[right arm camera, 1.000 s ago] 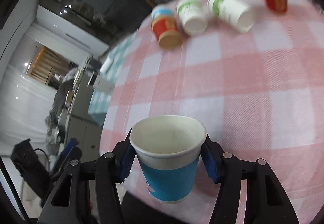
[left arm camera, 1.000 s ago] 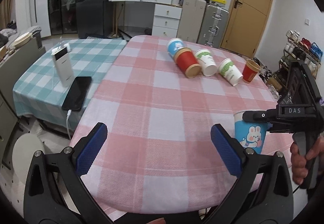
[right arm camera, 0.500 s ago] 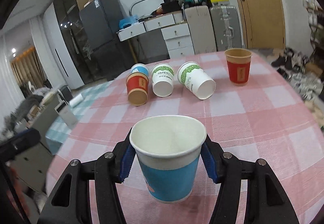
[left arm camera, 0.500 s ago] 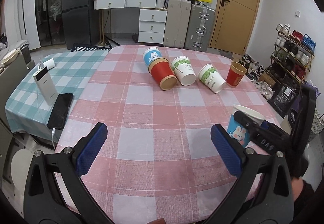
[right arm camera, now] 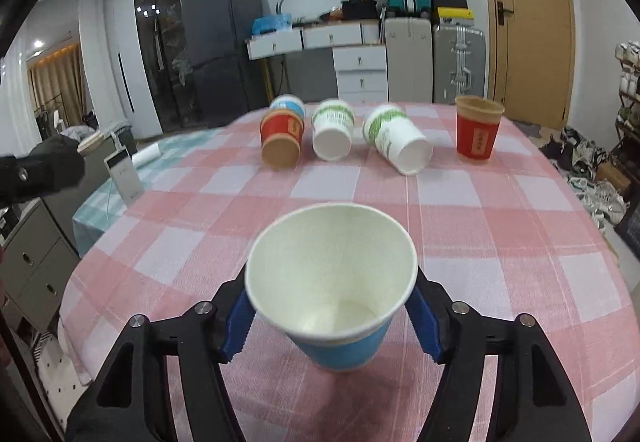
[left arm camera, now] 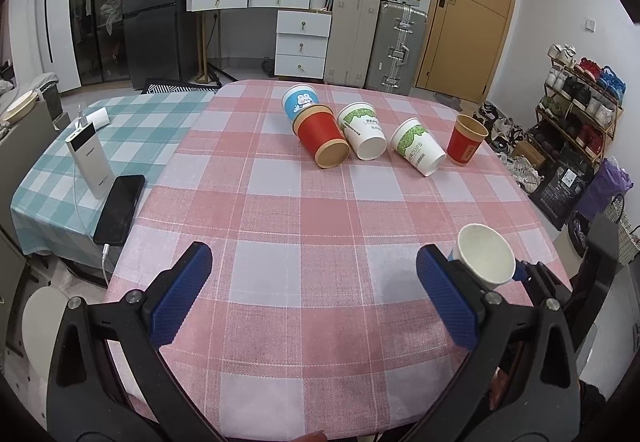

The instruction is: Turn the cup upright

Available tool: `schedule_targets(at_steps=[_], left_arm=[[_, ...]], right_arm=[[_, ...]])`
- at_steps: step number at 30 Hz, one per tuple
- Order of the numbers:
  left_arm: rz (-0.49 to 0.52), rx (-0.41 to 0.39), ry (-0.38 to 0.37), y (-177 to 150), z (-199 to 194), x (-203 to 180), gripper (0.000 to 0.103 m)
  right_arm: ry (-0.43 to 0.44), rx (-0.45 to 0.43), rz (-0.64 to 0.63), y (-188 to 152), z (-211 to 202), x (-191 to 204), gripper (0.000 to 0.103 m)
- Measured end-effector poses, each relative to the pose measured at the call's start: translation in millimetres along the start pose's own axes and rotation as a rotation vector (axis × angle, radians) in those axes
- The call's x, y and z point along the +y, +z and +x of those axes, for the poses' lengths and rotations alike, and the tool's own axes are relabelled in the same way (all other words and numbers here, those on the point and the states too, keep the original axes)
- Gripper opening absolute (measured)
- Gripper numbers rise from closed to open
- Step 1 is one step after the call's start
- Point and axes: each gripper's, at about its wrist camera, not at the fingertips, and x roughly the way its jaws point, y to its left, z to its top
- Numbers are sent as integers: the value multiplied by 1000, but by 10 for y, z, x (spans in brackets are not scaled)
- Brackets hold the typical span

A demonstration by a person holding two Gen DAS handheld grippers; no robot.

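My right gripper [right arm camera: 332, 318] is shut on a blue paper cup [right arm camera: 340, 342], mouth up and tilted toward the camera, low over the near right part of the pink checked table [right arm camera: 500, 242]. The same cup [left arm camera: 486, 260] shows in the left wrist view beside the right gripper [left arm camera: 520, 274]. My left gripper [left arm camera: 312, 294] is open and empty over the table's near edge. At the far side, a blue bunny cup [left arm camera: 300, 102], a red cup [left arm camera: 324, 140] and two green-print white cups [left arm camera: 362, 134] [left arm camera: 418, 150] lie on their sides. Another red cup [left arm camera: 464, 140] stands upright.
A teal checked table [left arm camera: 80, 162] adjoins on the left with a white power bank [left arm camera: 88, 158] and a black phone [left arm camera: 120, 208]. Drawers, suitcases and a fridge stand behind. A shoe rack [left arm camera: 580, 98] is at the right.
The right gripper swung the blue cup from a tilted pose to mouth-up and lowered it toward the table. The left gripper rose and levelled, still open.
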Motion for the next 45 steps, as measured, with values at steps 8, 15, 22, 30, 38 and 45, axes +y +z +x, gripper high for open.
schedule_targets(at_steps=[8, 15, 22, 30, 38, 45], left_arm=[[0, 7, -23, -56, -77, -18, 102], [24, 16, -55, -96, -102, -168, 102], [63, 26, -93, -110, -126, -416, 102], [88, 14, -115, -115, -187, -600, 102], [93, 20, -126, -159, -211, -687, 102], [92, 19, -124, -180, -217, -674, 102]], right_arm=[[26, 50, -27, -126, -179, -9, 93], [47, 8, 59, -23, -674, -221, 94], [46, -110, 57, 259, -1148, -269, 102], [-1, -121, 65, 309, -1326, -316, 102], [8, -116, 69, 275, -1355, -329, 102], [9, -120, 69, 270, -1346, -313, 102]])
